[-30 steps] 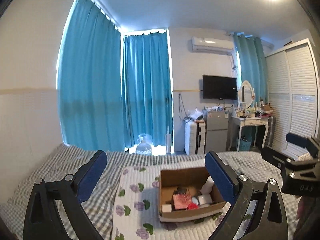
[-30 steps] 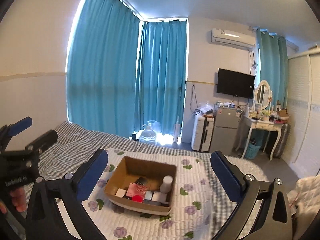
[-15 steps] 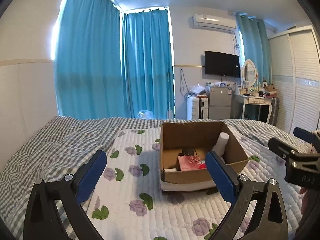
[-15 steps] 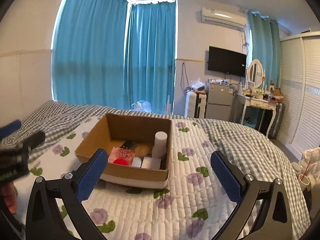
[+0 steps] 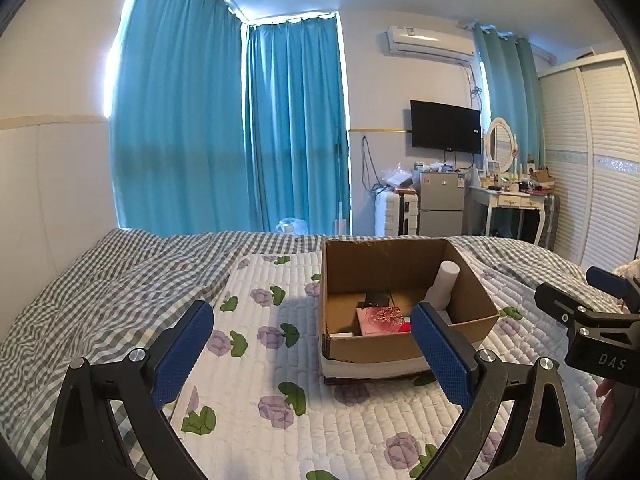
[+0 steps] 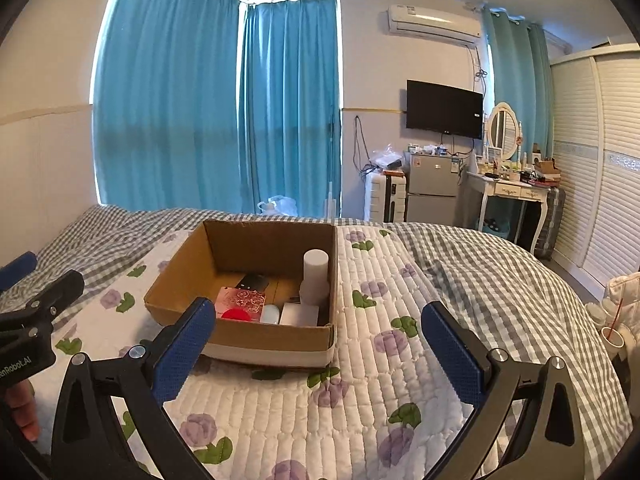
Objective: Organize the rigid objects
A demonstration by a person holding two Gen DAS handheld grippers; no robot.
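While the cardboard box (image 6: 256,340) sits on the quilt (image 6: 360,400), left gripper (image 5: 312,352) and right gripper (image 6: 320,344) hover spread wide, empty.

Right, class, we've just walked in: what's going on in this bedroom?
A person holds a two-finger gripper in each hand over a bed covered by a white quilt with purple flowers. Both the left gripper and the right gripper have their jaws wide open and empty. Ahead sits an open brown cardboard box holding a white cylinder, a pink patterned card and other small items. Nothing is gripped at this moment.
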